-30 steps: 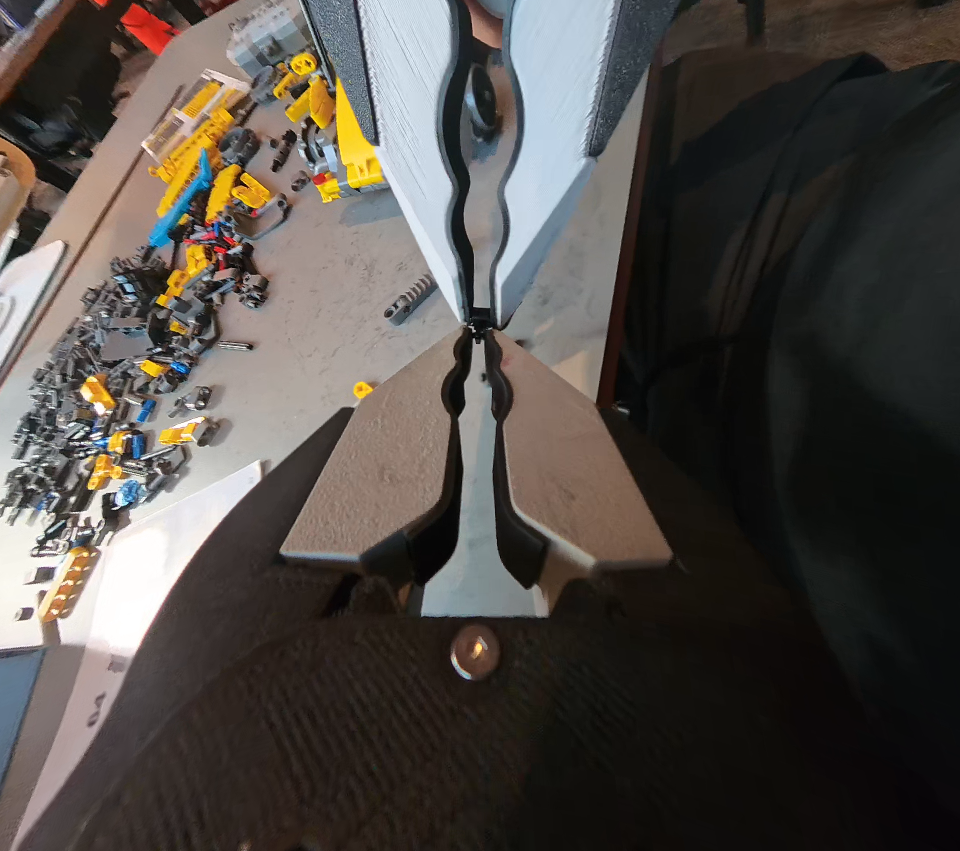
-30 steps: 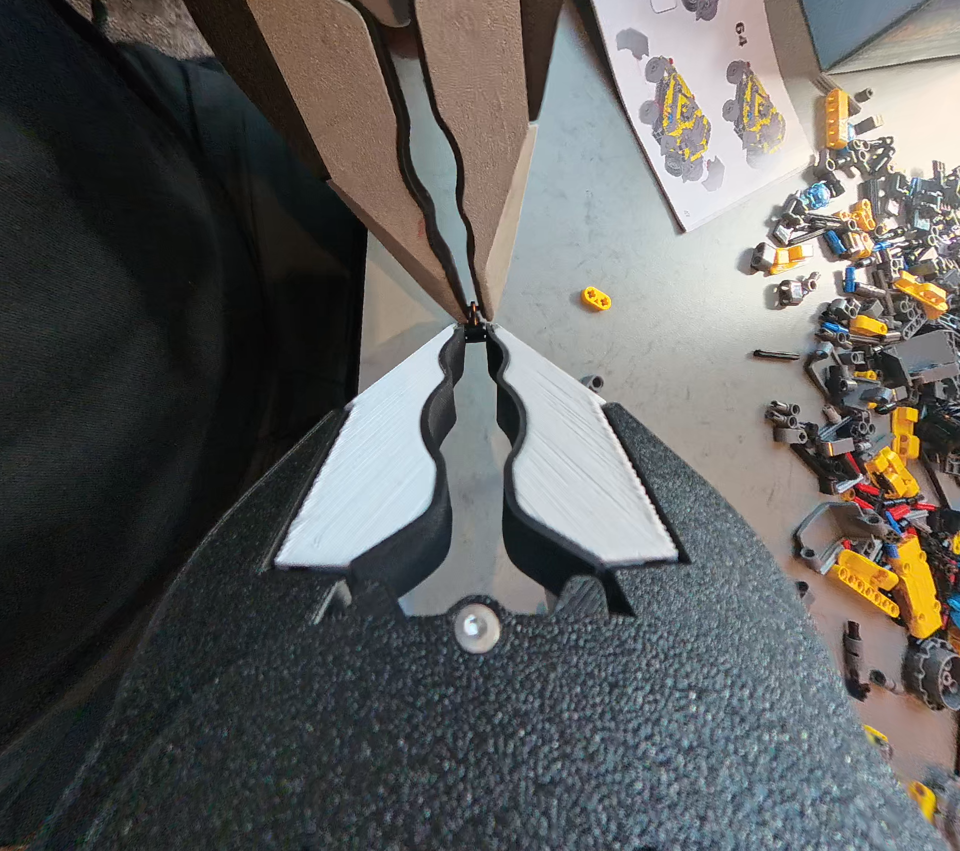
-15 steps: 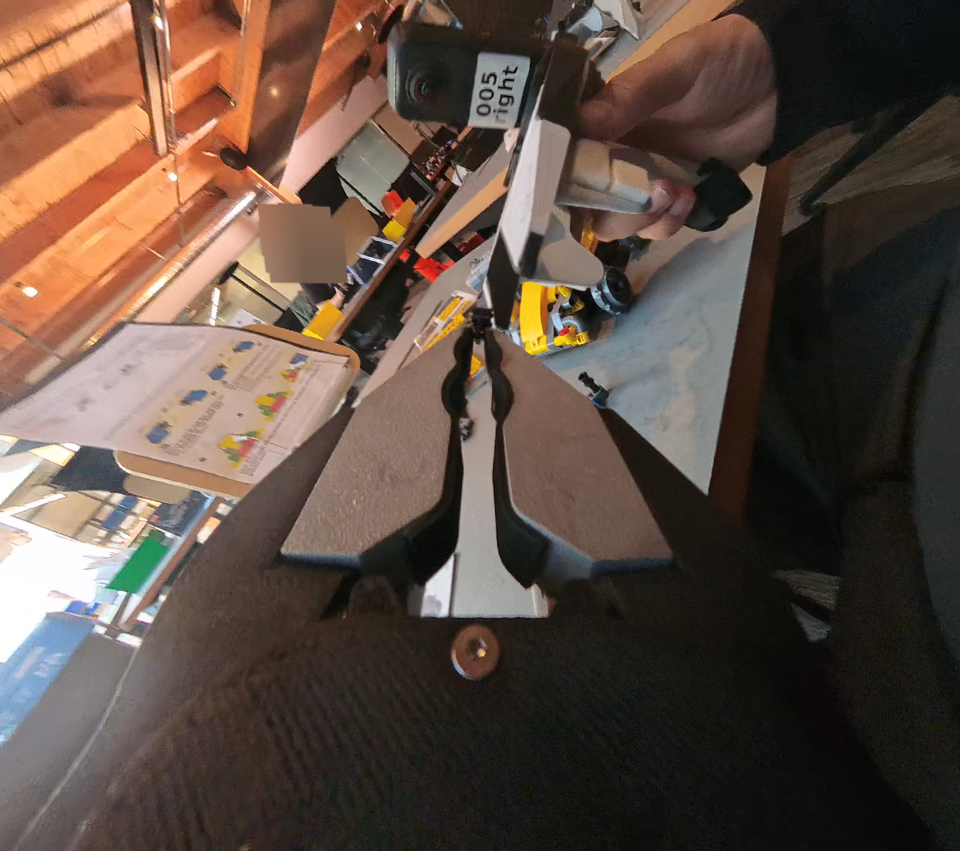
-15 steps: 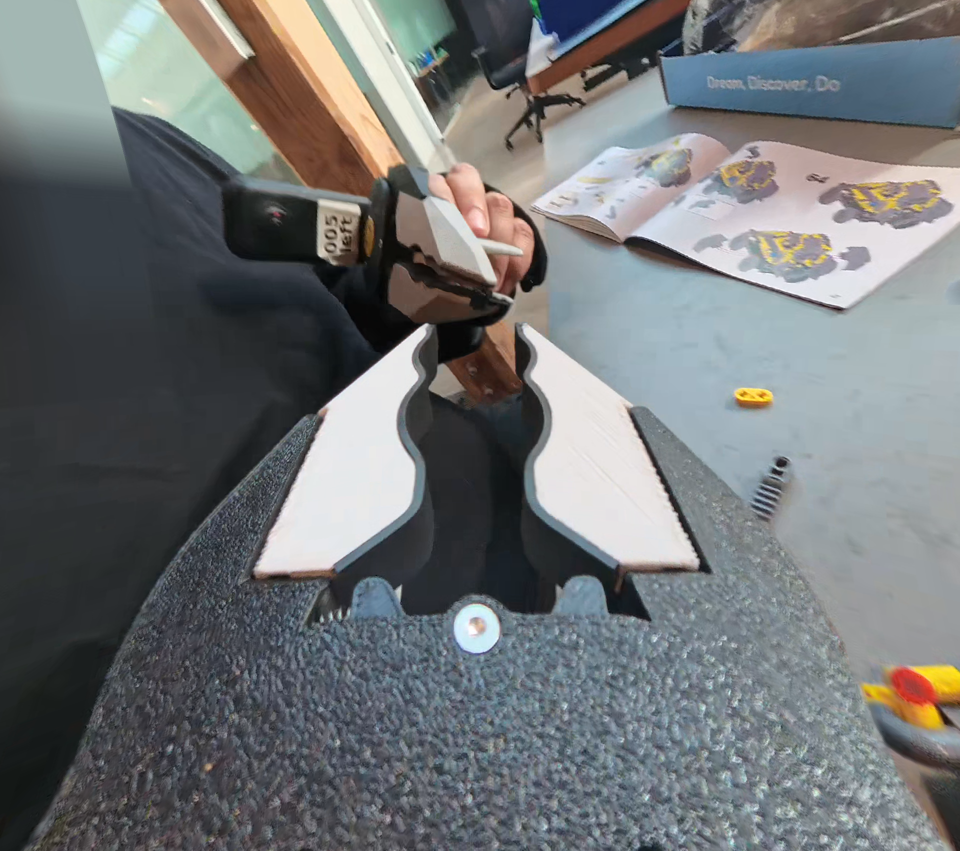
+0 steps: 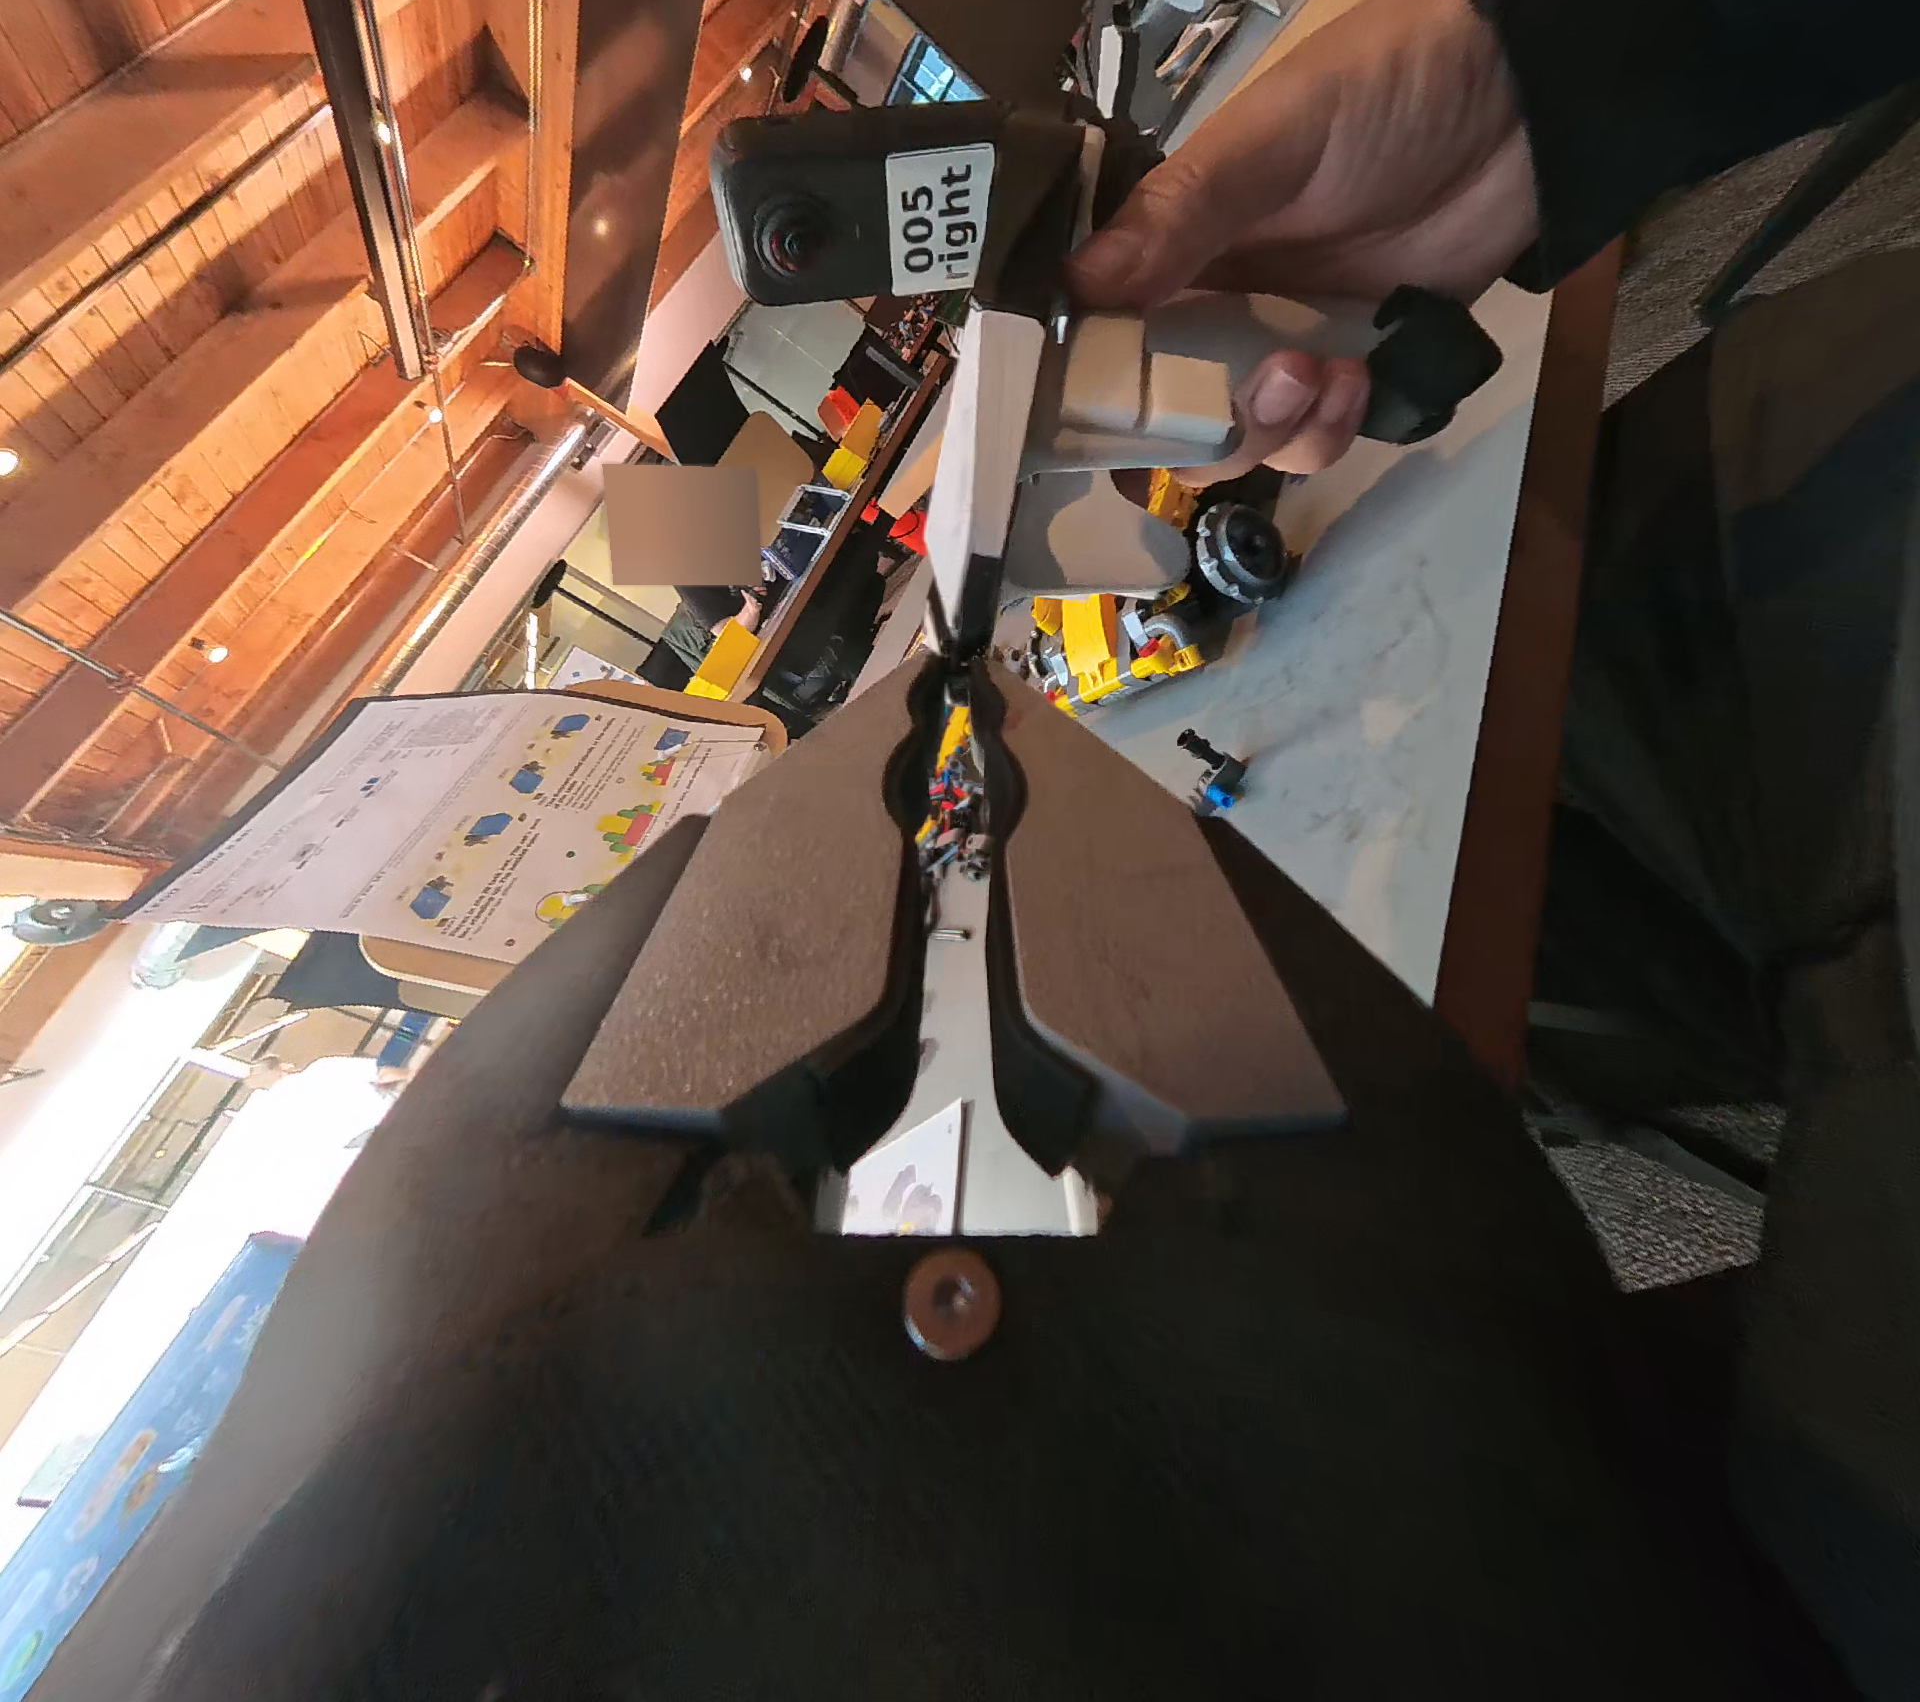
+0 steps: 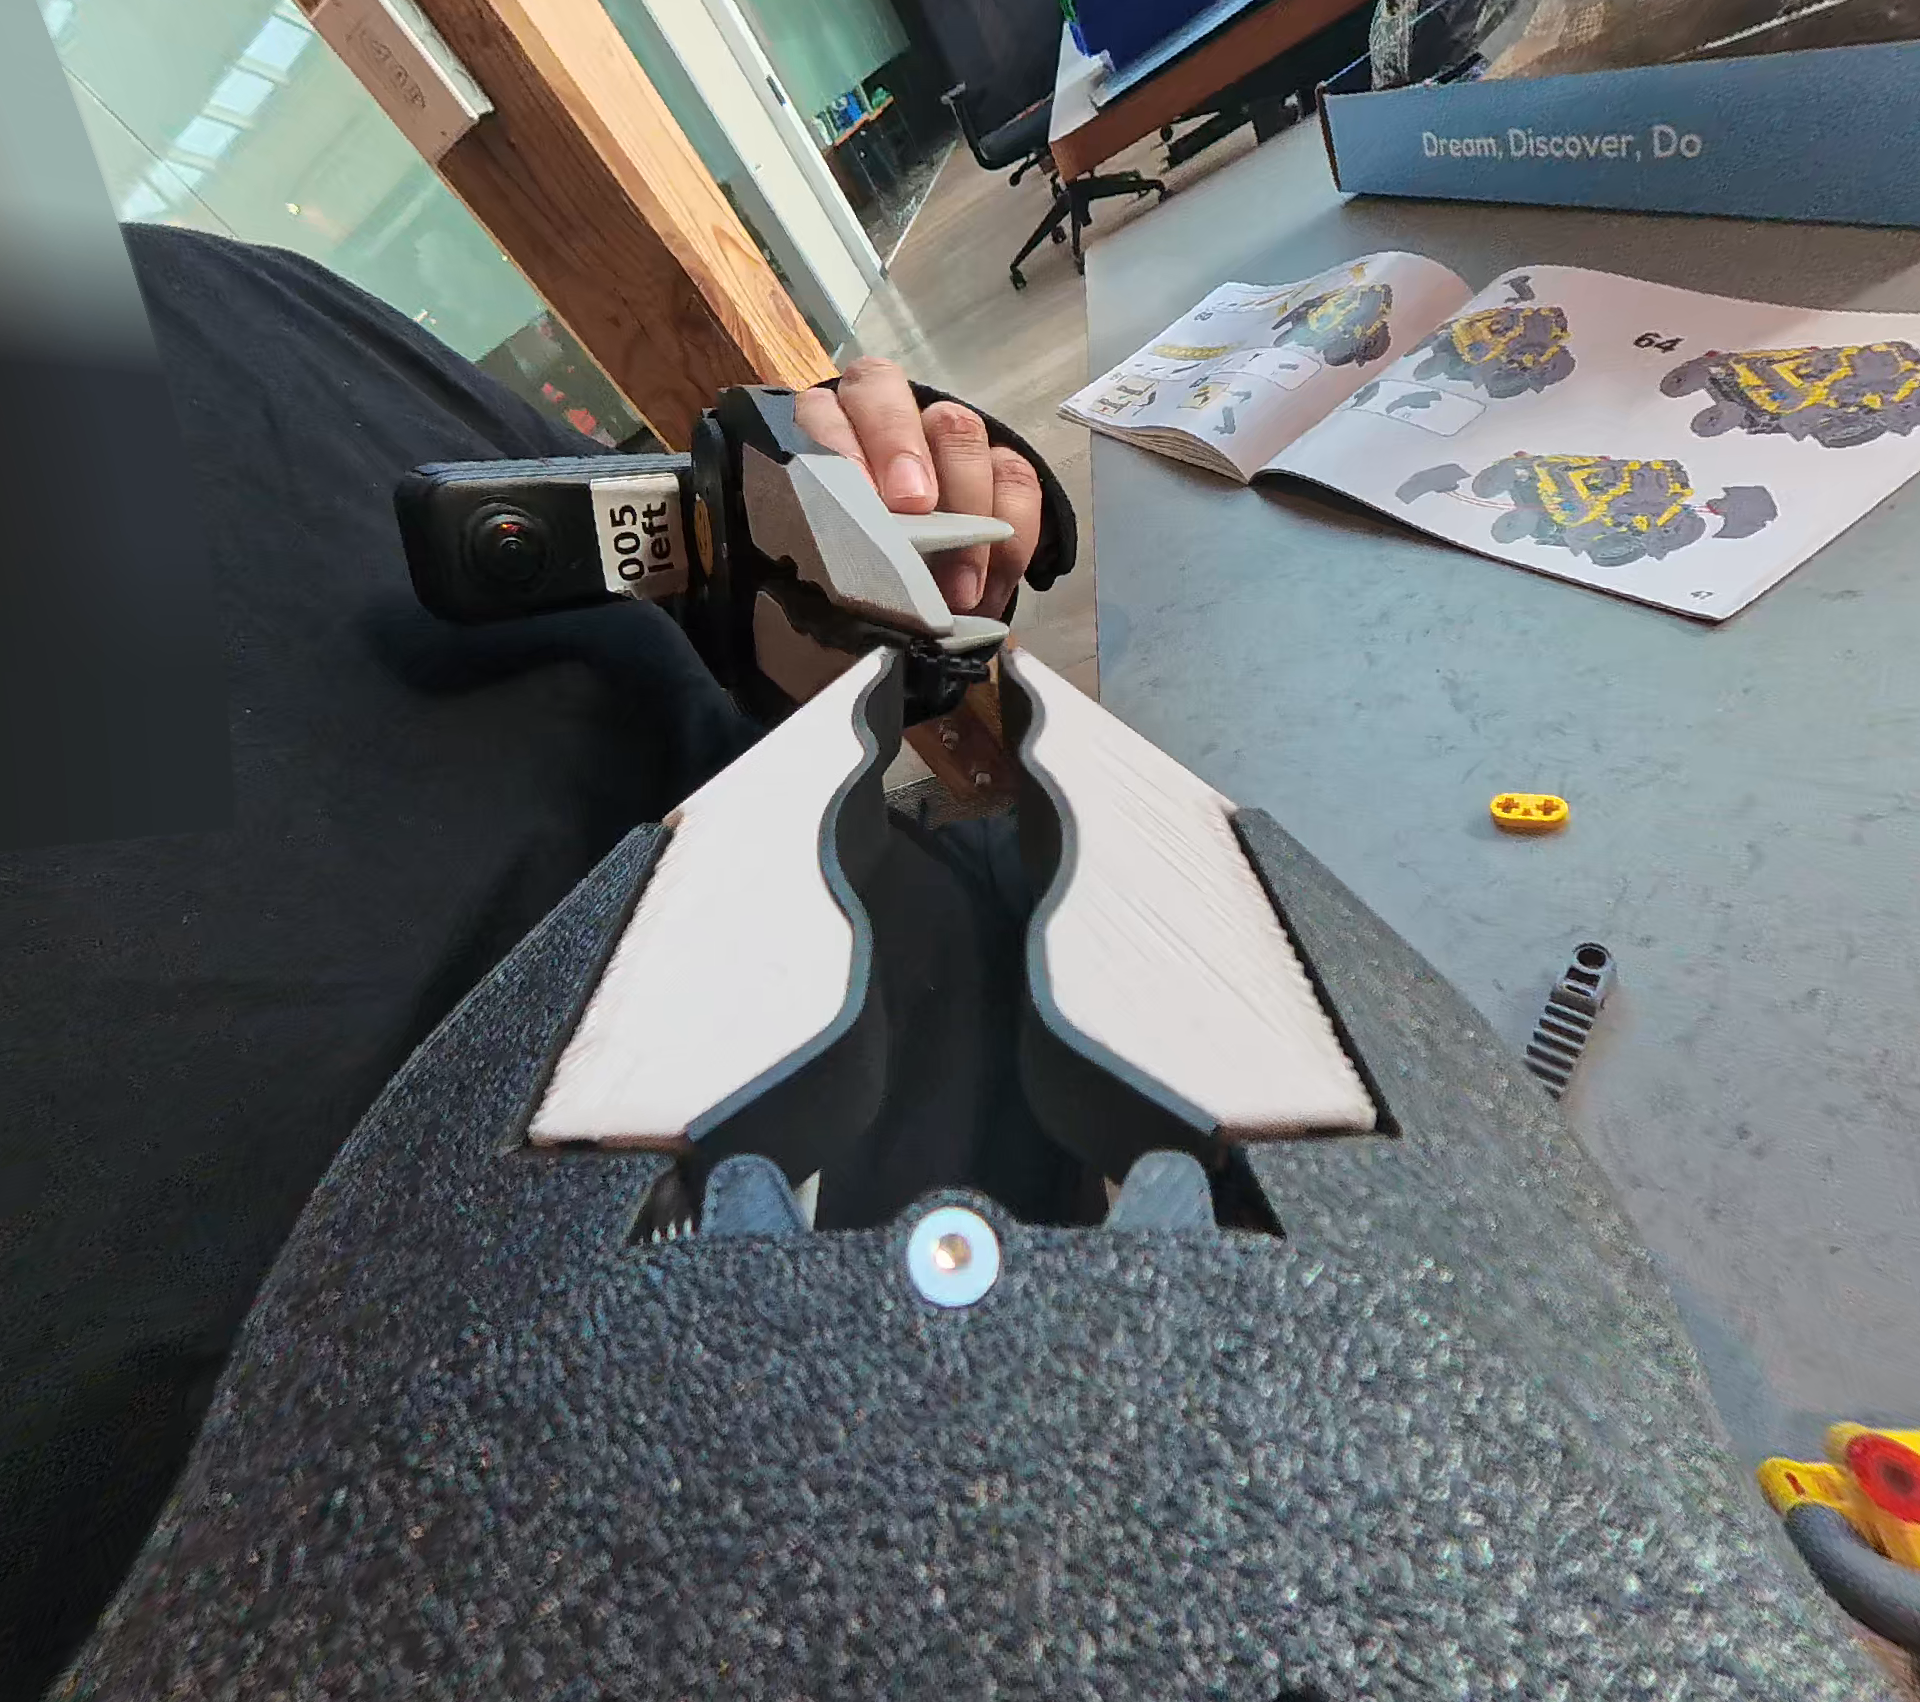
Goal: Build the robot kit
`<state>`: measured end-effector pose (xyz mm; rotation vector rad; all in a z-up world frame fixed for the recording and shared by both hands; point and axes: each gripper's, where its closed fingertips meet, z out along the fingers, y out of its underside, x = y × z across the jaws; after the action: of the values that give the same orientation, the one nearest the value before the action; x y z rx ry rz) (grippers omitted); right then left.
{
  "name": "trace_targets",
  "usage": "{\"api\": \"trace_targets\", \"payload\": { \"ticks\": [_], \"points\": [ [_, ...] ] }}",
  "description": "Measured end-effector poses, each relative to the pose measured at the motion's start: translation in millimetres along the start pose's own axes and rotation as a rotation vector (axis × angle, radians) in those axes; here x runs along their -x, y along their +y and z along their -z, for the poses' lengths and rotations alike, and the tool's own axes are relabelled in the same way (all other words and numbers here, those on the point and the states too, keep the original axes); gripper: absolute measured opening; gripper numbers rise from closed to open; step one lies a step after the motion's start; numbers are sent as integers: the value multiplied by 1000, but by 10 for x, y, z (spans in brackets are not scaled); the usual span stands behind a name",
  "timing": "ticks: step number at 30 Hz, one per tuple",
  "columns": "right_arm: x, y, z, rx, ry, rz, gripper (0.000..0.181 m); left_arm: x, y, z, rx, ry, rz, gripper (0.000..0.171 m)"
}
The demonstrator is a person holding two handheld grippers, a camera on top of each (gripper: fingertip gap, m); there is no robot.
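Dark fingers of the left gripper (image 5: 956,676) are pinched almost together on a tiny black piece (image 6: 940,673), held in the air off the near edge of the table (image 6: 1455,717). Tip to tip with it is the right gripper (image 6: 948,660), whose pale fingers stand apart; the piece sits in the gap at their tips, and whether they touch it cannot be told. A bare hand (image 6: 935,468) grips the left gripper, which carries a black camera (image 6: 520,540) on its side. Another hand (image 5: 1320,218) in a dark sleeve grips the right gripper's handle, with a similar camera (image 5: 831,218) above. Behind the left gripper is the person's dark clothing (image 6: 312,717). On the grey table near the right gripper lie a yellow link (image 6: 1527,809) and a grey toothed bar (image 6: 1569,1018), apart from each other. Farther back an open booklet (image 6: 1558,426) lies flat, with a blue box (image 6: 1621,135) beyond it. In the left wrist view, a part-built yellow model (image 5: 1122,644) with a black wheel (image 5: 1242,551) stands on the table behind the right gripper, and a small black and blue pin (image 5: 1210,769) lies near it. A printed sheet (image 5: 447,821) shows to the left.
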<state>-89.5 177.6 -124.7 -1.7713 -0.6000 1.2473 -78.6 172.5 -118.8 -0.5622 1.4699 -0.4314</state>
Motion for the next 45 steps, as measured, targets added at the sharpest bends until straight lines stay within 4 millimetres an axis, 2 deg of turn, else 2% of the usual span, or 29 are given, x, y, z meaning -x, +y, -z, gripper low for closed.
{"api": "trace_targets", "payload": {
  "ticks": [9, 12, 16, 18, 23, 34, 39, 45],
  "points": [
    [-57, 43, 0, 16, 57, 50, 16, -38, 62, -20, 22, 14, 0, 2],
    [-74, 49, 23, 27, 130, 159, 15, -70, 81, -34, 33, 26, 4, 2],
    [-164, 100, 44, 112, 314, 366, 15, -159, 190, -74, 71, 67, 12, 2],
    [-204, 137, 50, 161, 371, 413, 16, -194, 233, -87, 85, 85, 21, 2],
    [-287, 186, 84, 187, 416, 376, 16, -277, 321, -112, 118, 137, 70, 5],
    [-490, 218, 302, 162, 527, 283, 15, -568, 621, -132, 272, 321, 273, 20],
    [-499, 72, 306, 80, 546, 289, 15, -543, 691, -141, 314, 331, 343, 25],
    [-543, 111, 217, 109, 550, 291, 16, -528, 737, -141, 335, 334, 370, 27]
  ]
}}
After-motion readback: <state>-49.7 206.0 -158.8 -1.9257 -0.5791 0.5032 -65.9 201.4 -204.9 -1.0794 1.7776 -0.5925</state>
